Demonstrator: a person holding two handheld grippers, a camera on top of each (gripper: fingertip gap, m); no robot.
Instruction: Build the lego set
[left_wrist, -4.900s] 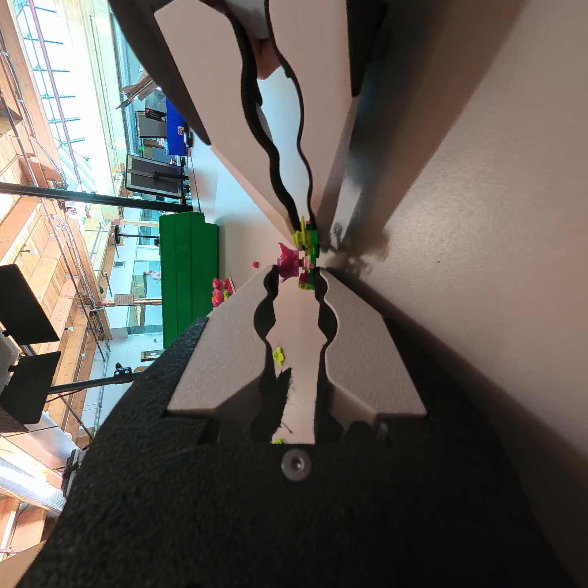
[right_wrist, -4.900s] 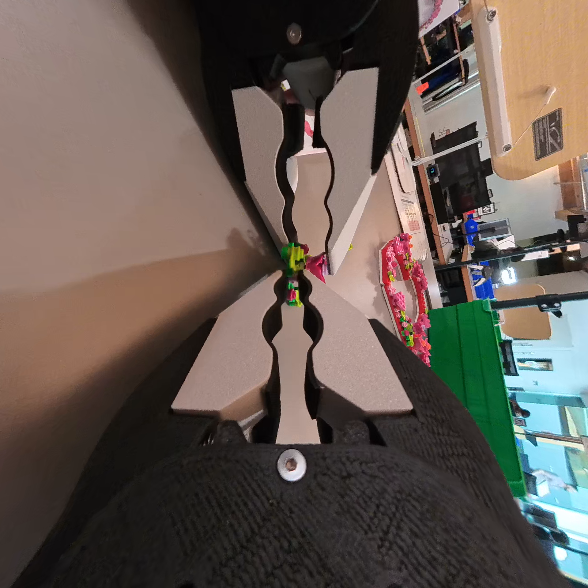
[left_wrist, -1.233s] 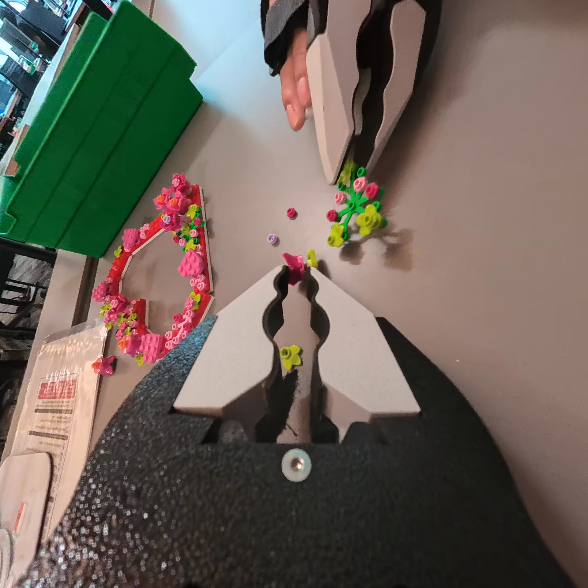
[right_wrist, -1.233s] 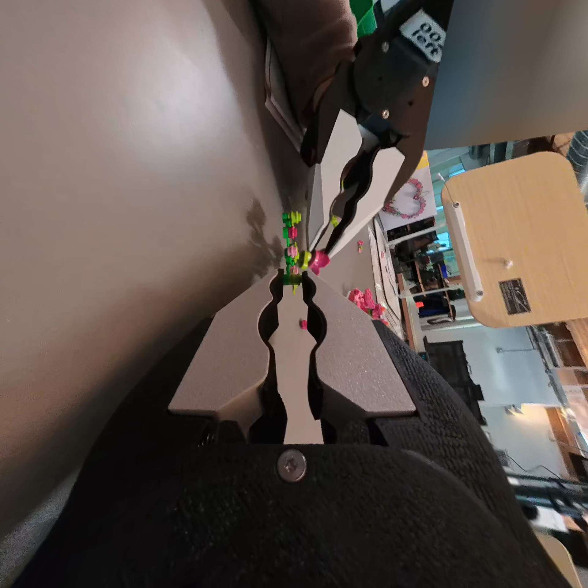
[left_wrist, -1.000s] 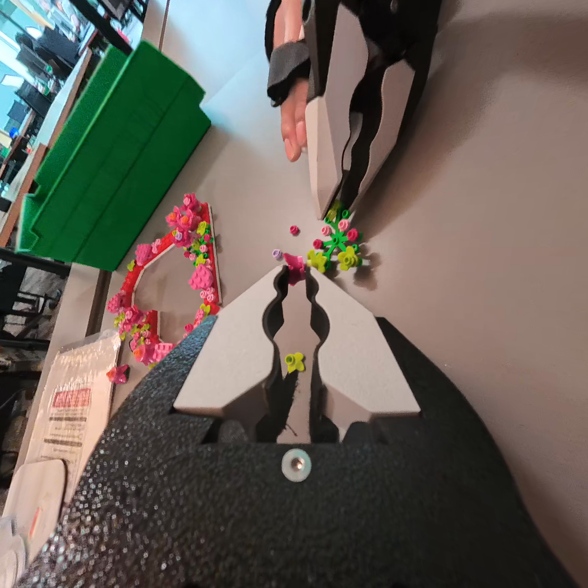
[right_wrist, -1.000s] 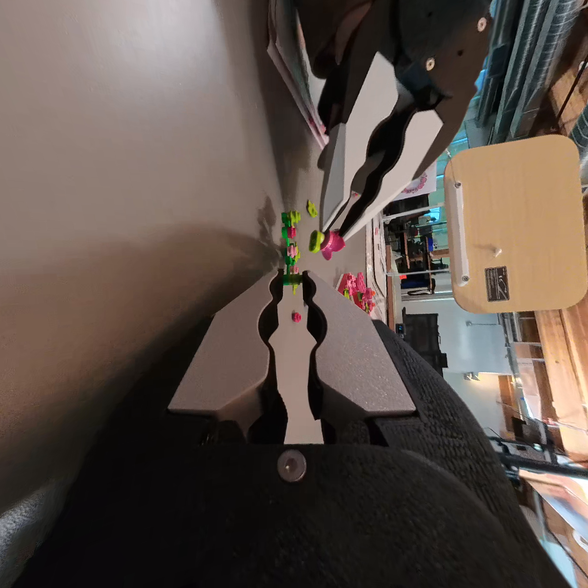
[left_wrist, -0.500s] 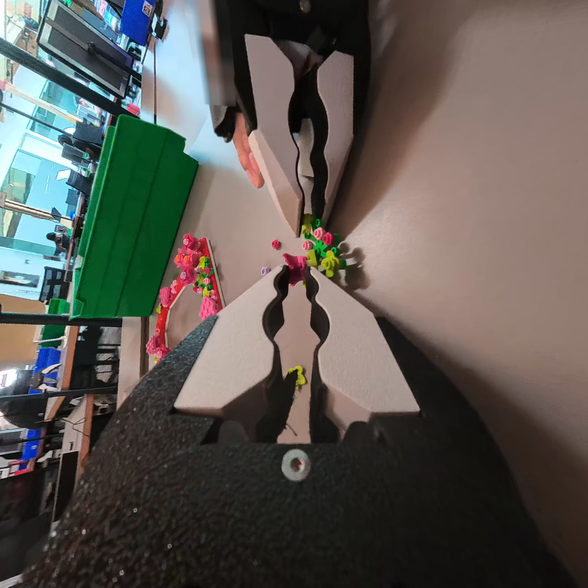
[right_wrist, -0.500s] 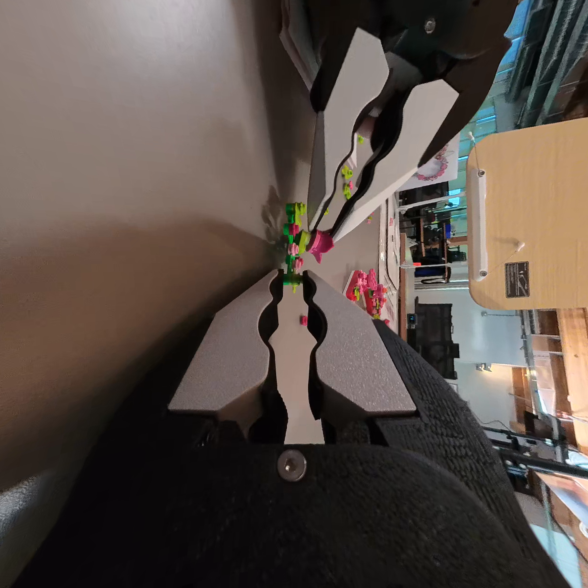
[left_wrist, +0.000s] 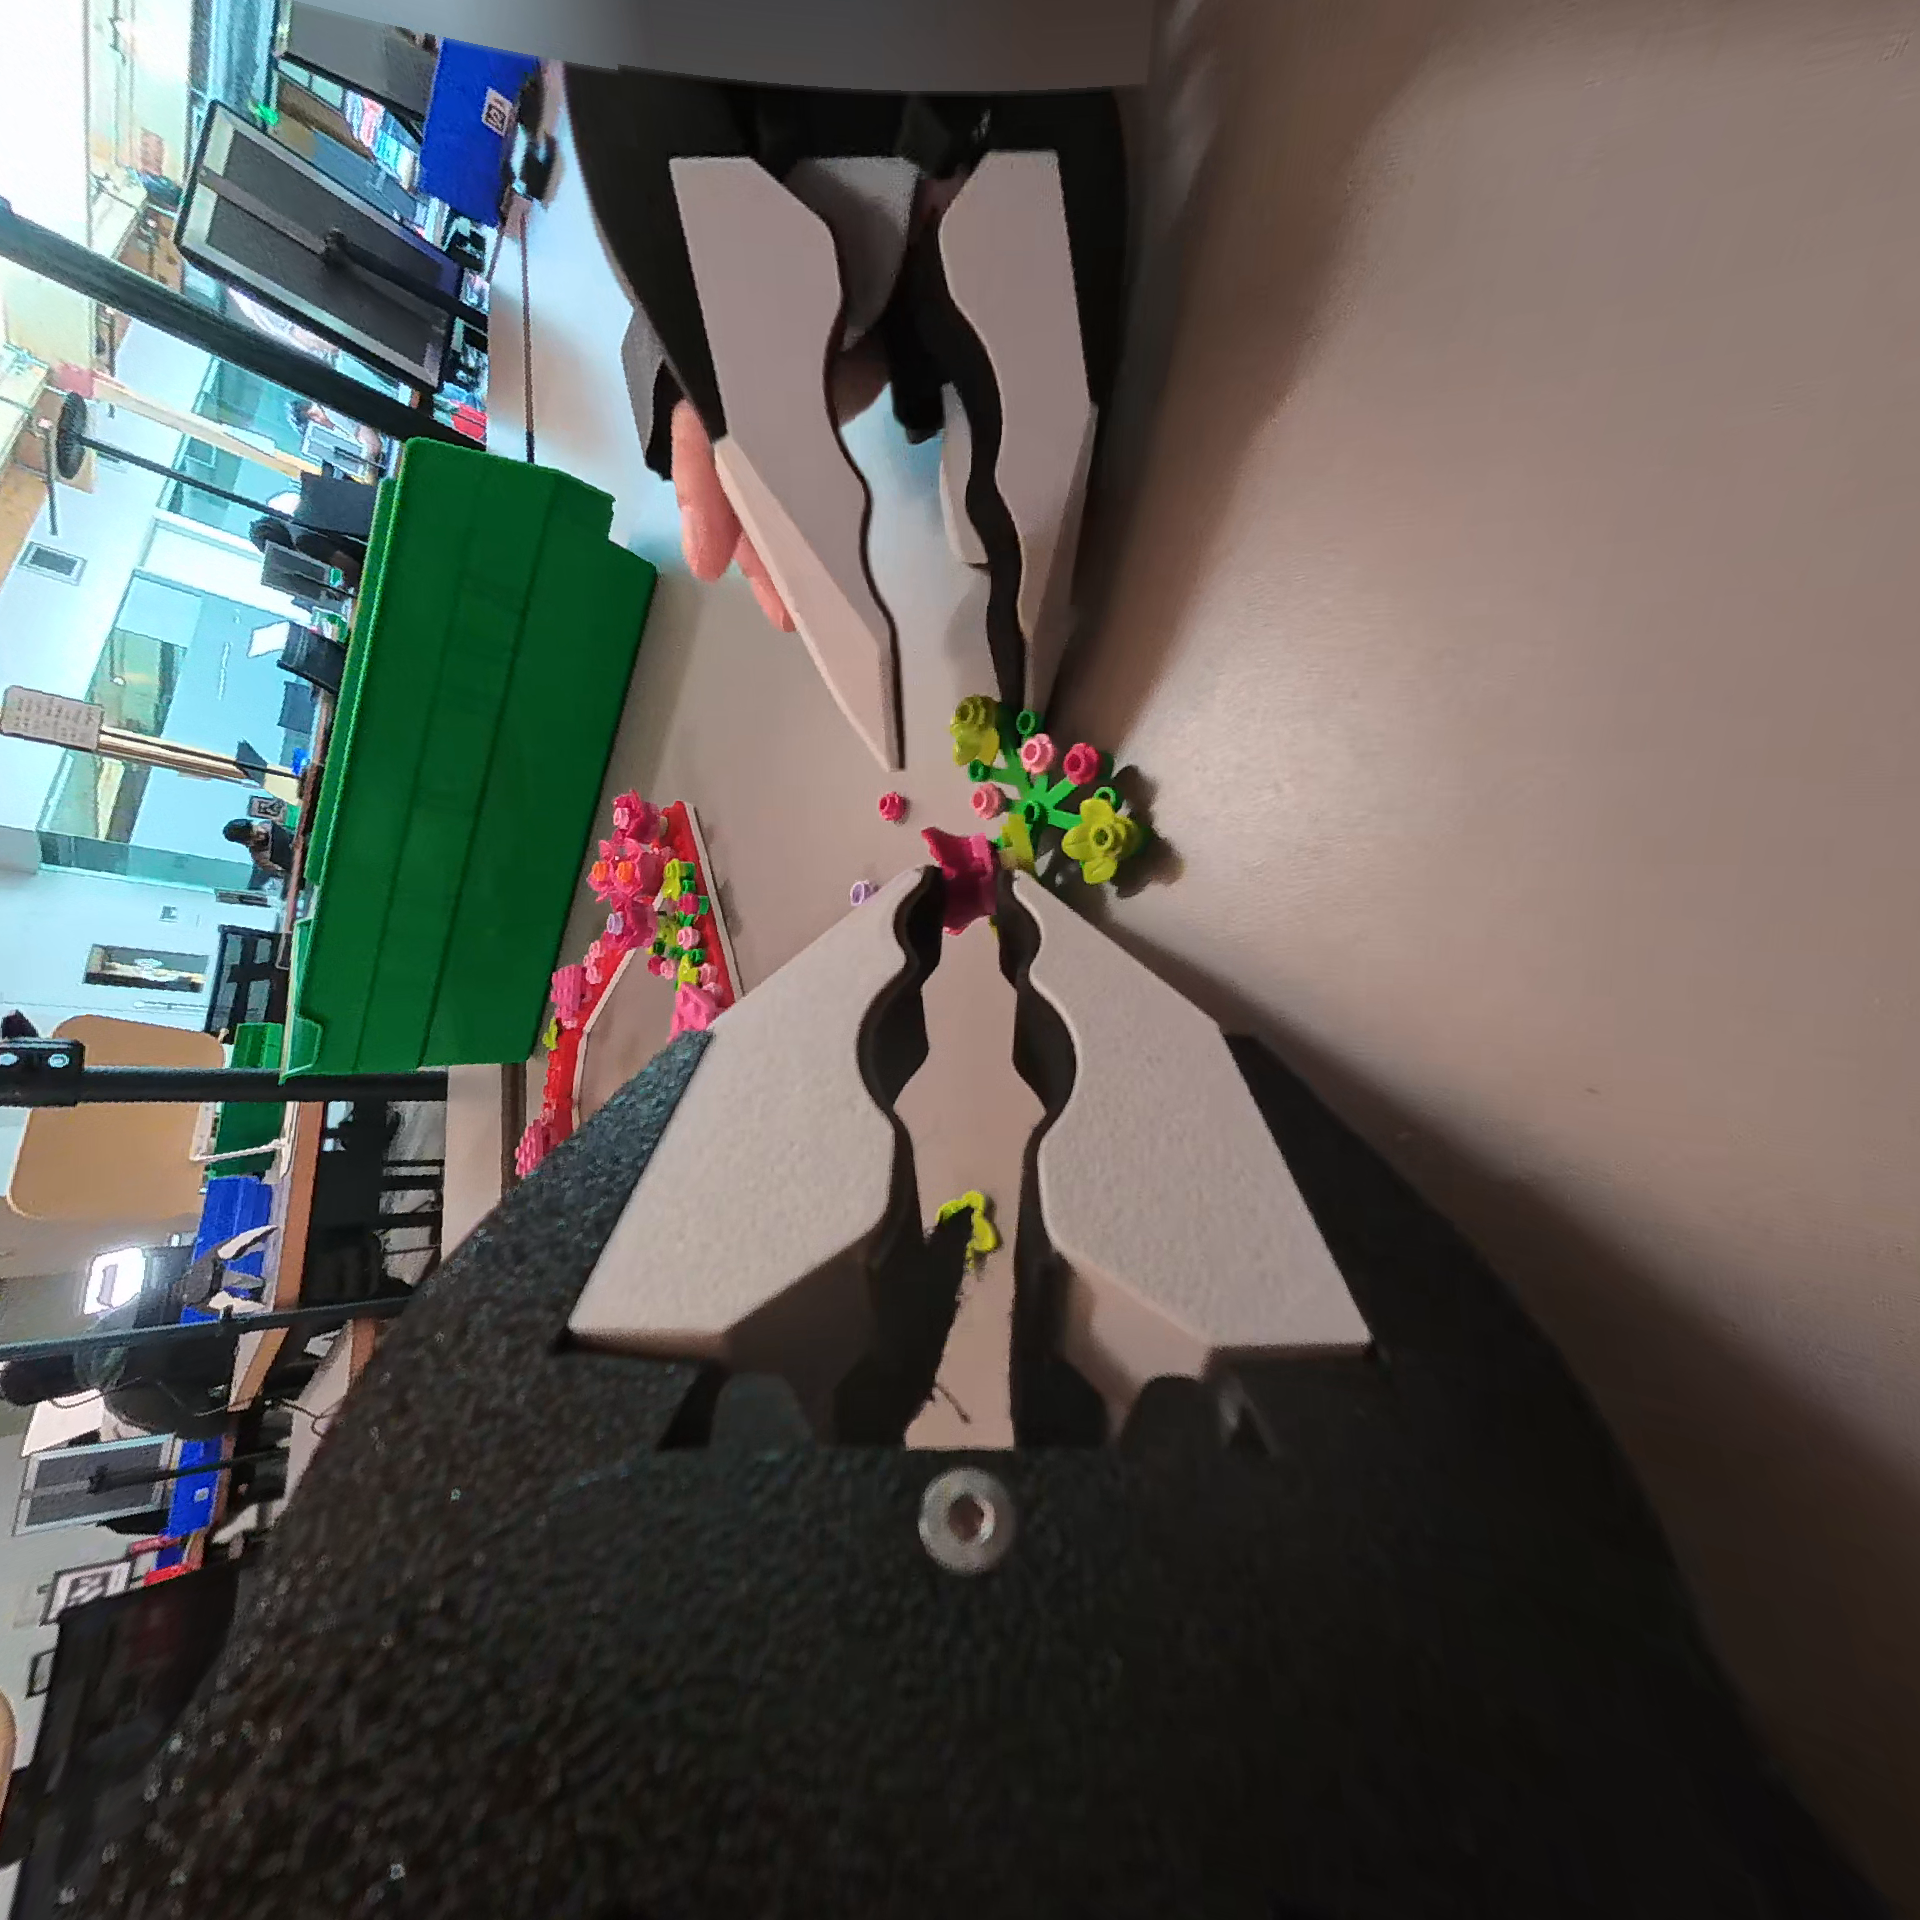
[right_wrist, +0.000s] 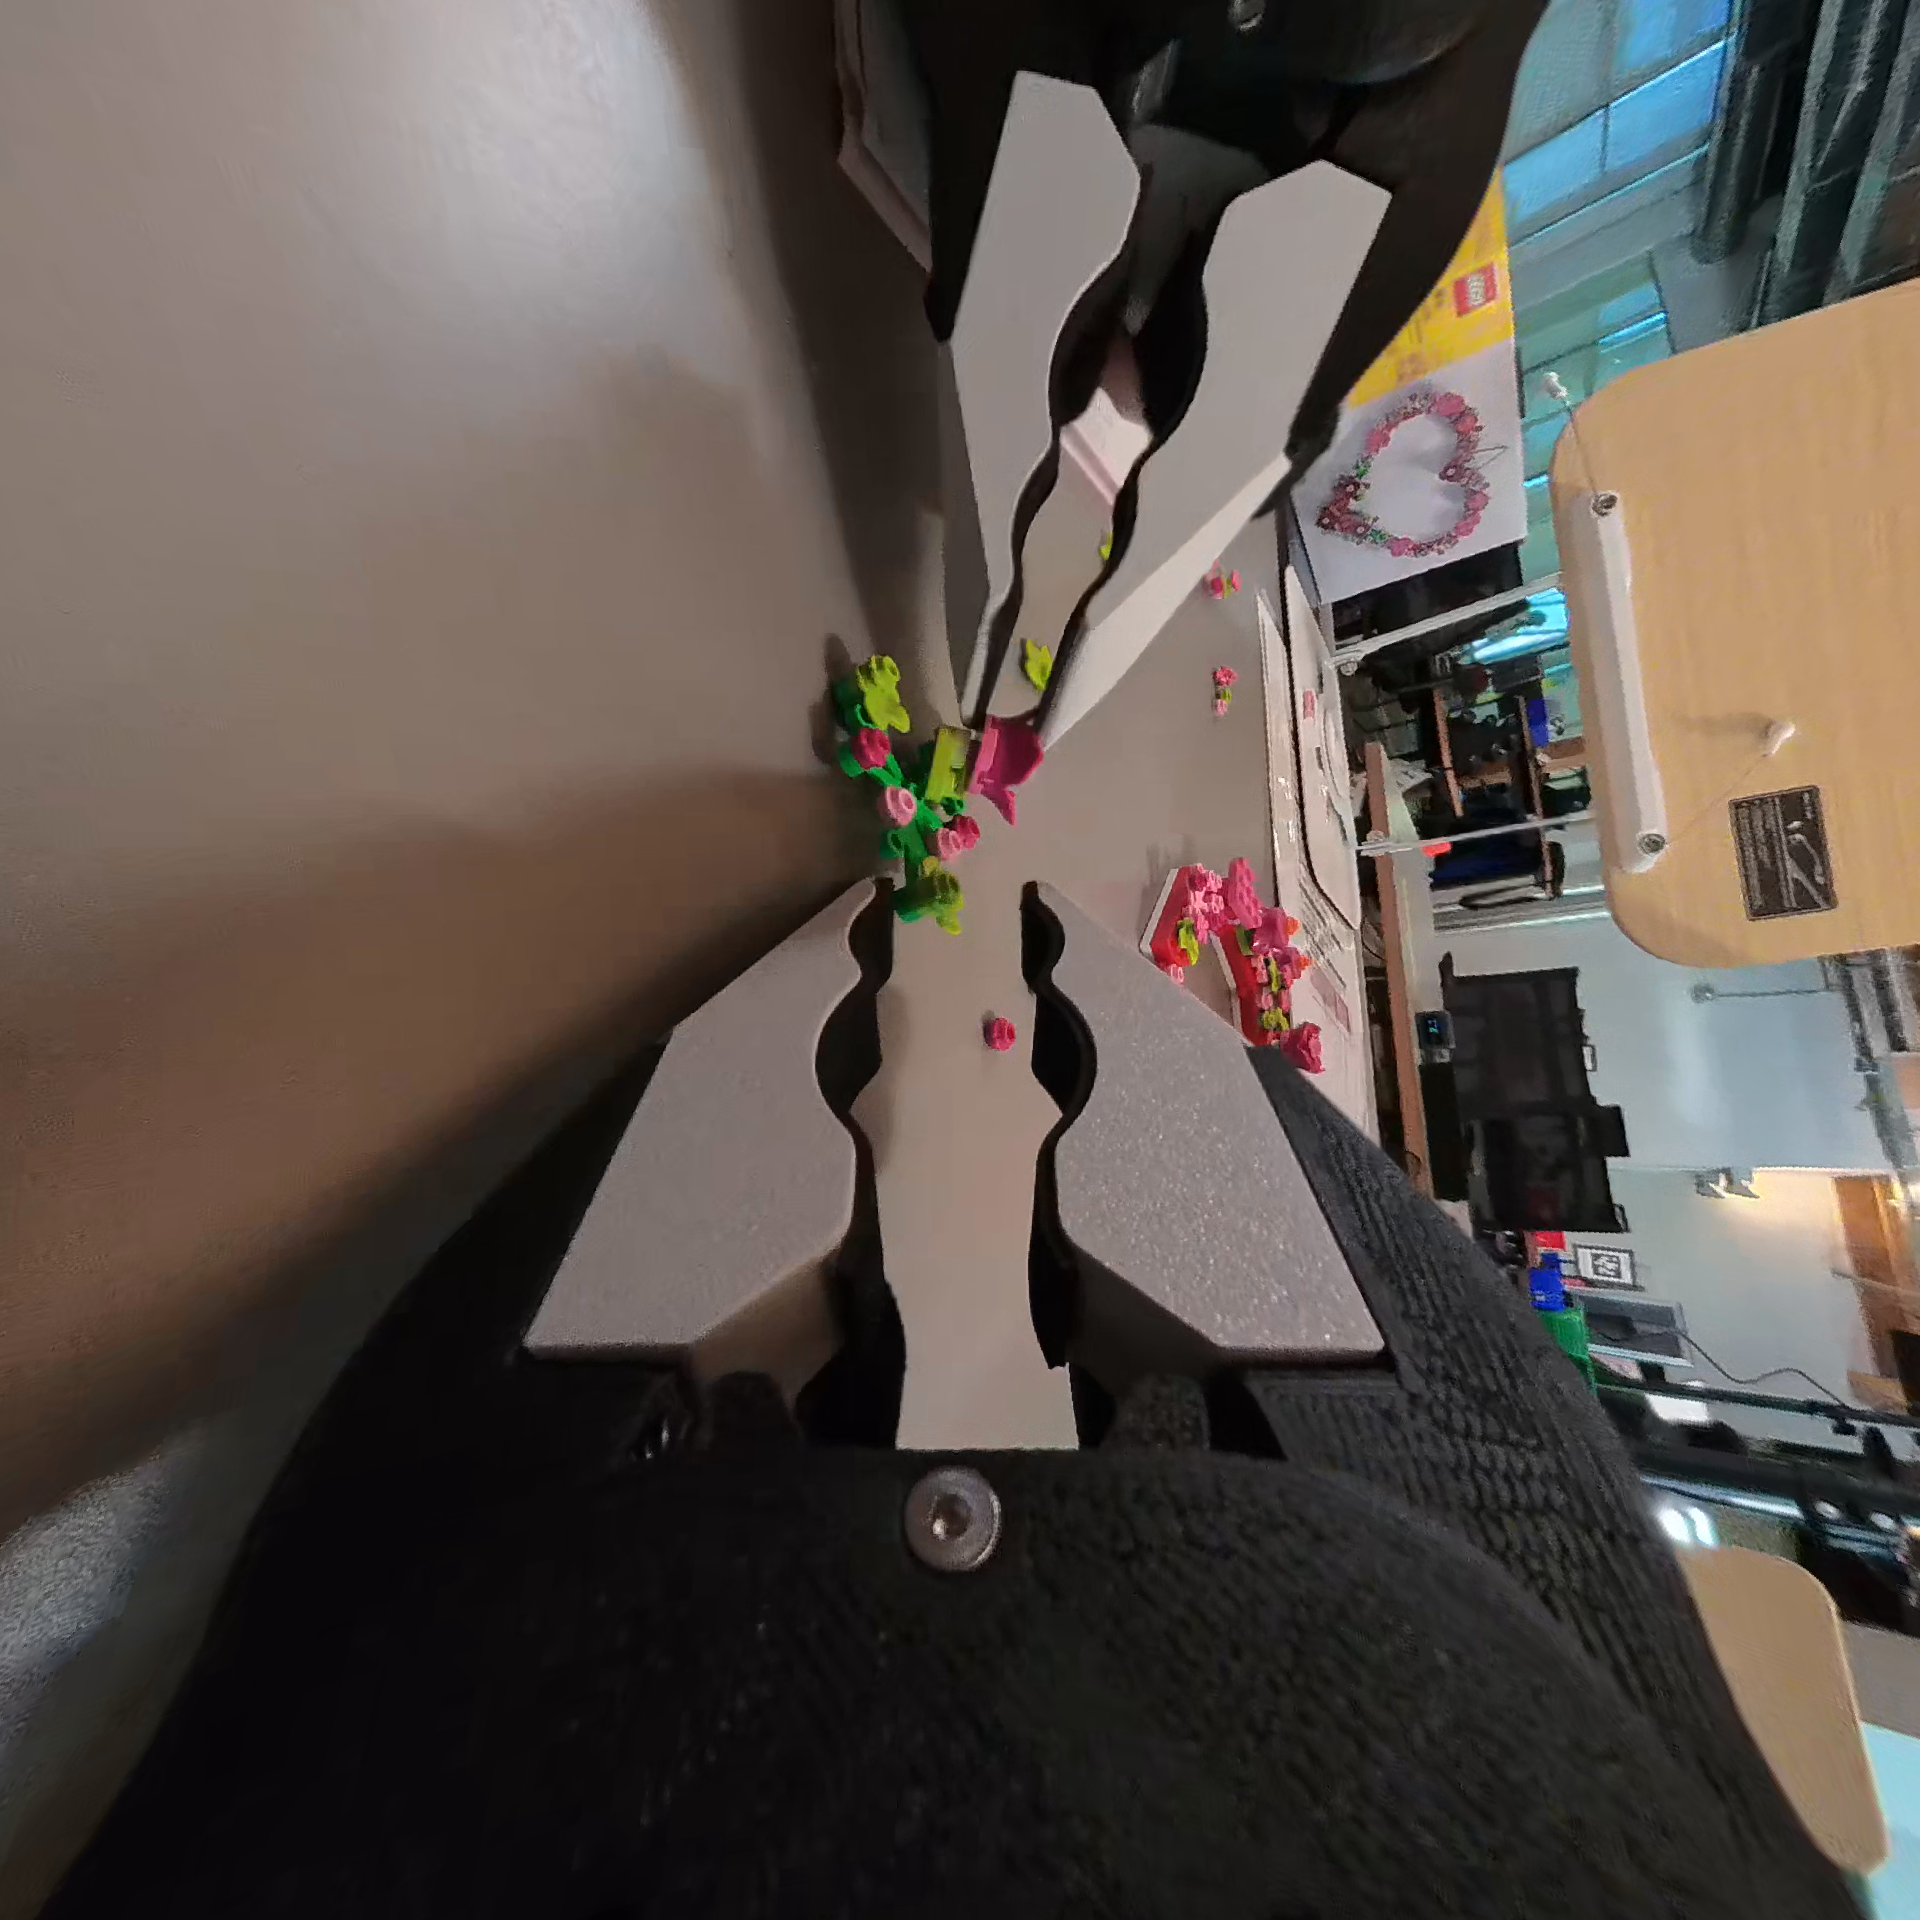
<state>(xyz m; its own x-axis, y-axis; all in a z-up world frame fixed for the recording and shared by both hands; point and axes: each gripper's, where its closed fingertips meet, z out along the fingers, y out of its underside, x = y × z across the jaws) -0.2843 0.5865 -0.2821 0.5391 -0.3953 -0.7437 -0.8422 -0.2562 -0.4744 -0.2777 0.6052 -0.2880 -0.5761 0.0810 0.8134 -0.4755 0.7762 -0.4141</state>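
Observation:
My left gripper (left_wrist: 968, 883) is shut on a magenta flower piece (left_wrist: 961, 868) with a lime piece on its front. It holds the flower against a green sprig (left_wrist: 1039, 795) that carries pink and lime blossoms and sits on the grey table (left_wrist: 1455, 727). My right gripper (right_wrist: 956, 894) is open, with its fingers on either side of the near end of the sprig (right_wrist: 914, 821). In the right wrist view the left gripper (right_wrist: 1006, 727) comes in from above with the magenta flower (right_wrist: 1003, 758). In the left wrist view the right gripper (left_wrist: 961, 732) faces mine.
A red heart frame (left_wrist: 623, 935) with several flowers lies to the left, also in the right wrist view (right_wrist: 1226, 935). Behind it is a green bin (left_wrist: 478, 748). Loose pieces lie nearby: a pink stud (left_wrist: 890, 805), a lilac stud (left_wrist: 858, 890) and a lime flower (left_wrist: 966, 1226). The set's box (right_wrist: 1413, 488) stands at the back. My two grippers' fingertips are within a few centimetres of each other.
The right gripper has opened and let go of the green sprig. The left gripper has brought the magenta flower up against the sprig.

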